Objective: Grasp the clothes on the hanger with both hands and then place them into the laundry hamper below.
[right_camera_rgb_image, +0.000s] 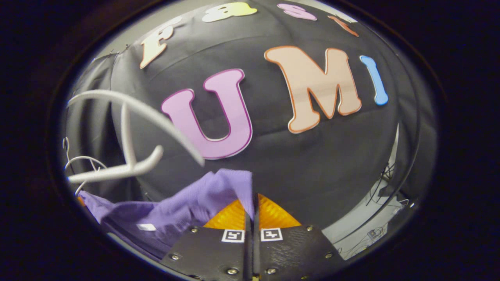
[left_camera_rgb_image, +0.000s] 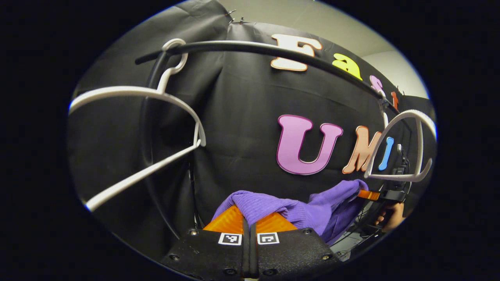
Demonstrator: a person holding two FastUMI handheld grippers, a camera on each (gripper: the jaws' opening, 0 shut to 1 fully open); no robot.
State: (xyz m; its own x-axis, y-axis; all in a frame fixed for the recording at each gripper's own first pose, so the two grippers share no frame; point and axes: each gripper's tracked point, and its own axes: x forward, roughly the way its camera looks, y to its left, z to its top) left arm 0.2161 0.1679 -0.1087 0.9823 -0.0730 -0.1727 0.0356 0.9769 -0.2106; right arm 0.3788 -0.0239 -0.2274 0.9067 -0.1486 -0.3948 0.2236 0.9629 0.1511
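**Both tools clamped on purple garment, off the hangers**

Left tool [left_camera_rgb_image: 249, 218]: bottom centre of the left gripper view, fingers pressed together with a fold of the purple garment [left_camera_rgb_image: 297, 208] pinched between them. Cloth bunches over the fingertips and runs to the lower right of the frame.

Right tool [right_camera_rgb_image: 254, 205]: bottom centre of the right gripper view, fingers closed, the garment's [right_camera_rgb_image: 183, 203] edge caught between the tips. Cloth trails to the lower left of that frame, a small white label visible on it.

In the left gripper view, the right tool [left_camera_rgb_image: 369, 194] also shows at lower right, gripping the far end of the garment, with the hand [left_camera_rgb_image: 392, 216] that holds it just below.

Garment is stretched between the two tools, sagging in the middle, below the hangers.

Hangers: one white hanger [left_camera_rgb_image: 156, 128] at upper left of the left gripper view, hooked on the black rail [left_camera_rgb_image: 250, 47], bare. A second white hanger [left_camera_rgb_image: 406, 148] at right, bare, just above the right tool. In the right gripper view, a white hanger [right_camera_rgb_image: 129, 132] sits at left, just above the cloth.
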